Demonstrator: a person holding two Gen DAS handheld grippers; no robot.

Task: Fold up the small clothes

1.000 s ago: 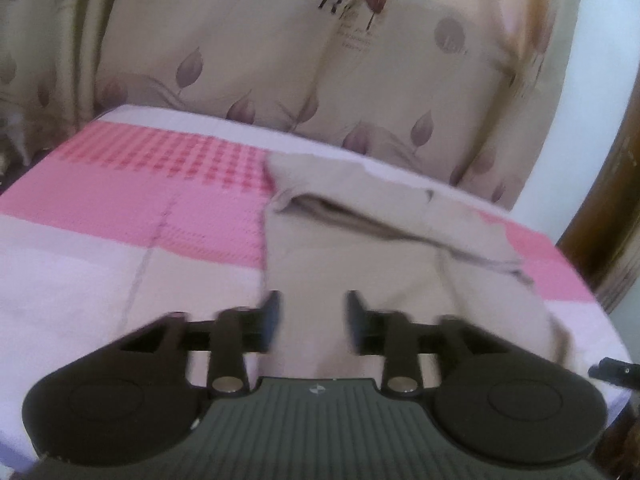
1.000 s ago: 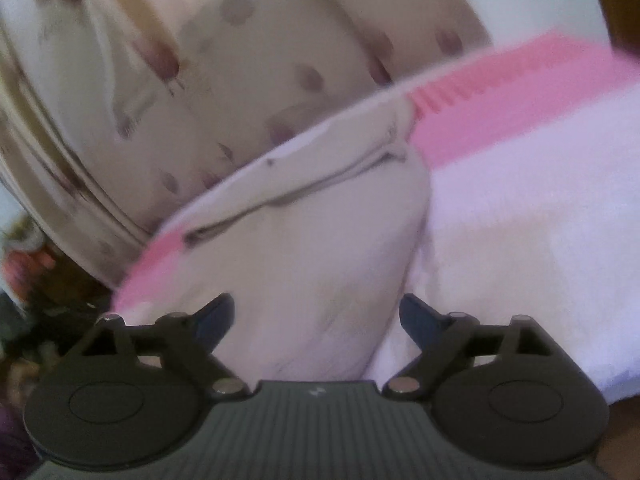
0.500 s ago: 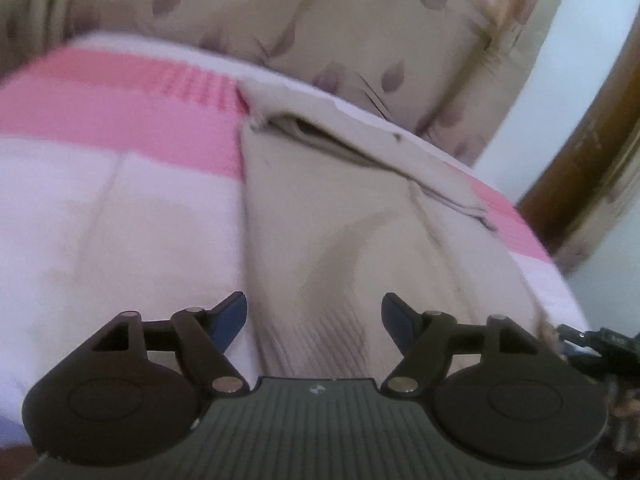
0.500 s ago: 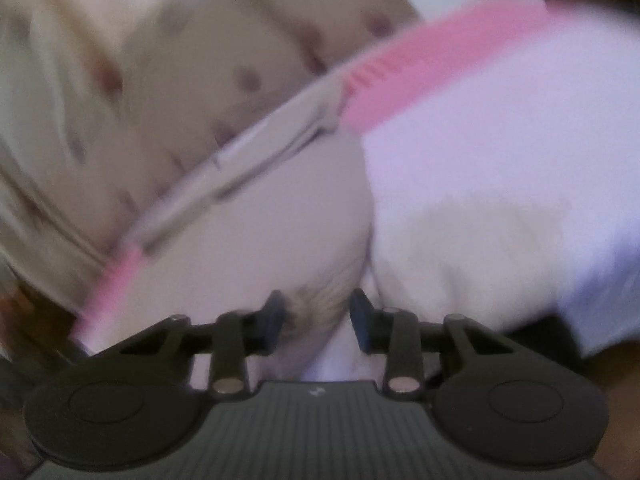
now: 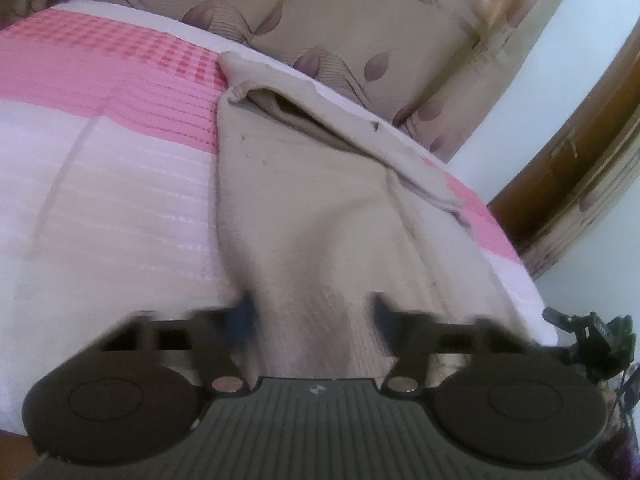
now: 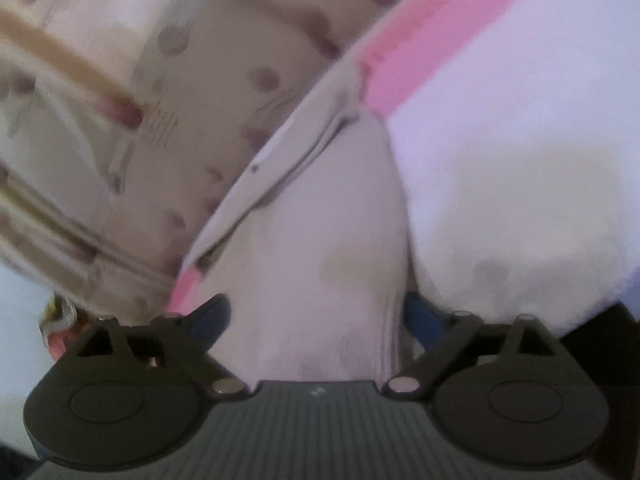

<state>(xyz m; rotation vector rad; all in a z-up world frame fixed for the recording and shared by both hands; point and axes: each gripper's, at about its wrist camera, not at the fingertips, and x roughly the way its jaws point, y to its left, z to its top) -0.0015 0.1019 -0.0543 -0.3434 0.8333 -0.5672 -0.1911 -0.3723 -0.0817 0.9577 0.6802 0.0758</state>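
**A:** Where are we on this fold? The beige garment point(image 5: 320, 208) lies on the pink-and-white bedspread point(image 5: 120, 168), waistband at the far end near the curtain point(image 5: 360, 24).

**B:** Barely started, I'd say. It looks doubled lengthwise, but no crosswise fold is made yet. The left tongs point(image 5: 310, 314) stand spread, straddling the near hem.

**A:** And the right tongs point(image 6: 316, 314)?

**B:** Spread too, with cloth between the fingers but not pinched. Blurry view, though.

**A:** So what's left?

**B:** Pinch the near hem on both sides, carry it toward the waistband, and flatten it.
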